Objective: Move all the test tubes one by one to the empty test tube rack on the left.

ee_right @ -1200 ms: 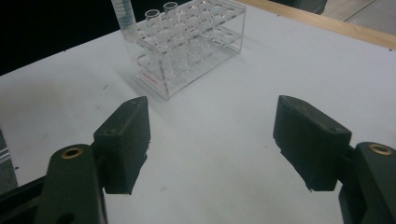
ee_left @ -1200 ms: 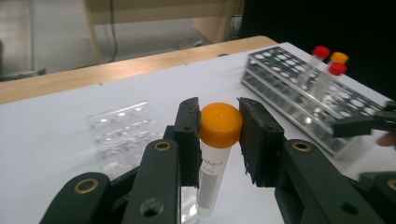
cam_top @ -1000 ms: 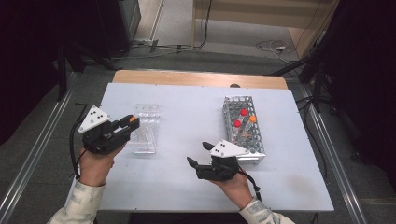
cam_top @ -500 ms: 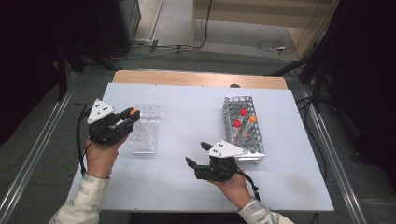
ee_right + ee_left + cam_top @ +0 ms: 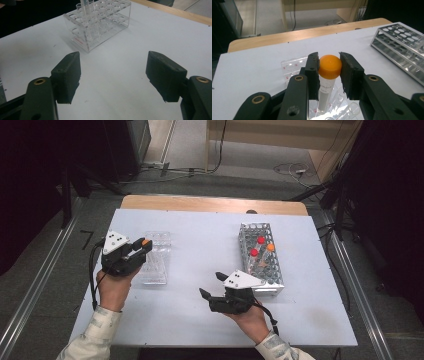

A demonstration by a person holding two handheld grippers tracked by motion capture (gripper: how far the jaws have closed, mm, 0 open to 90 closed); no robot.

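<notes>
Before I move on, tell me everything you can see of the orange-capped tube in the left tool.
The orange-capped tube is a slim clear plastic tube with a rounded, glossy orange screw cap and a white label bearing dark print, too cut off to read. It stands upright, clamped at the cap between the two black pads of the left tool. Its lower end hangs over the clear plastic rack at the left of the table; whether it has entered a well cannot be told. Nothing else touches it.

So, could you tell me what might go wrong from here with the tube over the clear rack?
The left gripper pinches the orange-capped tube by its round cap alone, so it could swing or slip. If it misses a well it may jam on the clear rack, which nothing steadies: the right gripper waits open, apart.
</notes>
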